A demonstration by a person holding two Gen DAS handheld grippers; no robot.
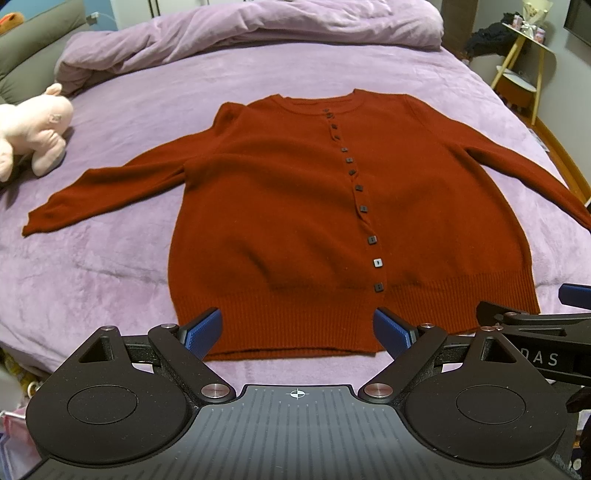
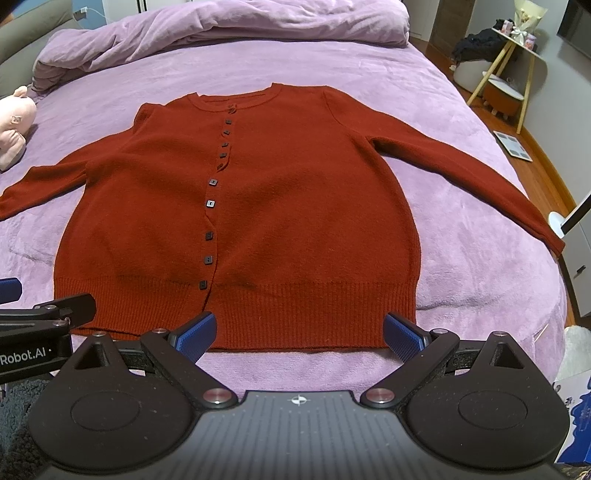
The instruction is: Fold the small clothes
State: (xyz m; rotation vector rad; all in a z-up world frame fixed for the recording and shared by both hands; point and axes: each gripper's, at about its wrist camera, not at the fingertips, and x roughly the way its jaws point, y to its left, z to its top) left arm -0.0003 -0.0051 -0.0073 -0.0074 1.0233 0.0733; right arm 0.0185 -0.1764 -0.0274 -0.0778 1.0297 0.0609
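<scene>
Your left claw [image 1: 297,332] and right claw [image 2: 300,334] hang wide open, empty, near the hem of the rust-red cardigan [image 1: 295,206] spread flat, buttoned, on the bed [image 1: 110,258]. Pinch only the top layer and the fold may drag crooked.

Cardigan [image 1: 280,206]: rust-red knit, matt, fine soft nap; hem band ribbed. Buttons [image 1: 372,240]: small, square, dark, hard, slight sheen. Bed cover [image 1: 110,258]: lilac plush cloth, velvety, matt, brushed in patches. Duvet [image 1: 258,26], top of frame: same lilac fabric, smoother, rumpled. Soft toy [image 1: 33,133], left edge: pale pink plush. Left gripper [image 1: 297,332]: black matt plastic body, fine-grained; blue pads [image 1: 207,328] ridged, rubbery; pivot pins bright metal. Right gripper [image 2: 299,334]: identical finish. Floor [image 2: 546,173], right of frame: glossy wood boards.
</scene>
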